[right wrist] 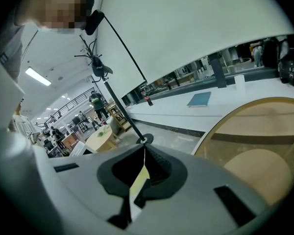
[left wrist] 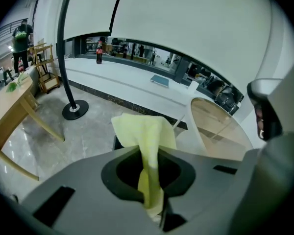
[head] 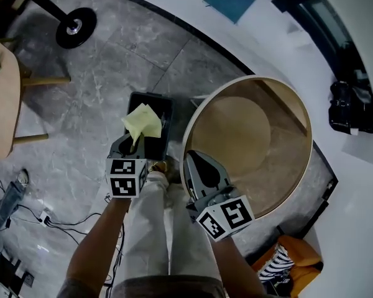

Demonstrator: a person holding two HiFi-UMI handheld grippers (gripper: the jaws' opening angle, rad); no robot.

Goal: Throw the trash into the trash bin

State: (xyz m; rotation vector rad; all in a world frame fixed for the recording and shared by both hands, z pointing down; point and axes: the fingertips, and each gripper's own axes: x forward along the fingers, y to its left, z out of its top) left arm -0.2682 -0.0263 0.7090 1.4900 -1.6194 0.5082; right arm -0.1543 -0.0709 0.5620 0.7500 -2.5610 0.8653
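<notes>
**Current state.** The left gripper point(head: 134, 144) has its fingers closed on the trash, a crumpled pale-yellow tissue point(head: 143, 121). In the left gripper view the tissue runs down through the seam between the fingers and fans out past their tips. The pinch sits low on the sheet, so most of it is free to fall once the fingers part.

**Position of the trash.** The tissue is held in the air, not resting on anything. In the head view it overlaps the left part of the opening of the black trash bin point(head: 165, 104). The bin stands on the floor point(head: 93, 85), just beside the left edge of the round tabletop point(head: 286, 104). The left gripper points steeply downward, which aims the free end of the tissue into the bin rather than across it.

**Right gripper.** The right gripper point(head: 194, 161) is held near the left edge of the tabletop, beside the bin and apart from the tissue. Its fingers are closed. A thin pale strip shows in the seam between them; whether this is a scrap of paper cannot be told. Judged from its position, it plays no part in this release and stays clear of the drop path.

**Step in hand.** The tissue appears ready for release over the bin. Height above the rim cannot be read from these views.
</notes>
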